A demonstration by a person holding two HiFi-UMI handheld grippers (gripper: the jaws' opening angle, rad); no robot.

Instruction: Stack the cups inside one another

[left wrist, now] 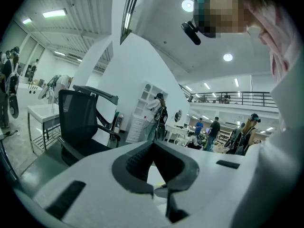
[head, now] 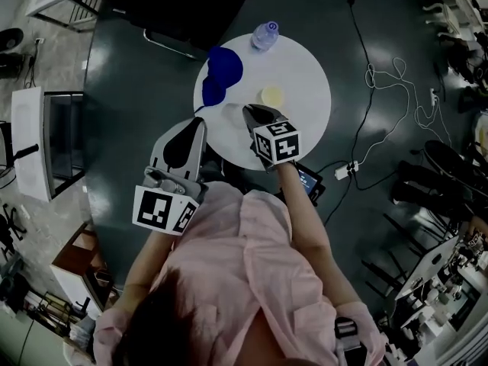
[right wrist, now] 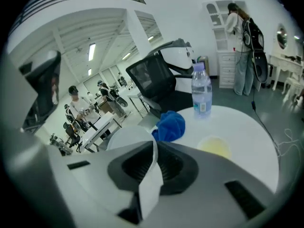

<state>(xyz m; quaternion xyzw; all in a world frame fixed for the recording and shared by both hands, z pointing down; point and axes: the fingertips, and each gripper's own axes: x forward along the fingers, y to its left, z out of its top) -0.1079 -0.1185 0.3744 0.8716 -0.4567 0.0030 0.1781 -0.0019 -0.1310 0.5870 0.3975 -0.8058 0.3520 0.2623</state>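
Observation:
A round white table (head: 305, 120) carries a yellow cup (head: 272, 95), blue cups (head: 223, 67) lying on their side one in the other, and a white cup (head: 232, 115). My right gripper (head: 255, 117) is shut on the white cup's rim. In the right gripper view the thin white wall (right wrist: 151, 175) is pinched between the jaws of the right gripper (right wrist: 154, 144). The blue cups (right wrist: 169, 125) and the yellow cup (right wrist: 214, 146) lie beyond it. My left gripper (head: 200, 122) hovers at the table's left edge, shut with nothing in it; in its own view, the left gripper (left wrist: 153, 144) points across the room.
A clear water bottle (head: 265, 34) stands at the table's far edge, also seen as the bottle (right wrist: 201, 91) behind the cups. A black office chair (head: 175, 6) stands beyond the table. White cables (head: 381, 82) and a power strip (head: 347, 170) lie on the floor to the right.

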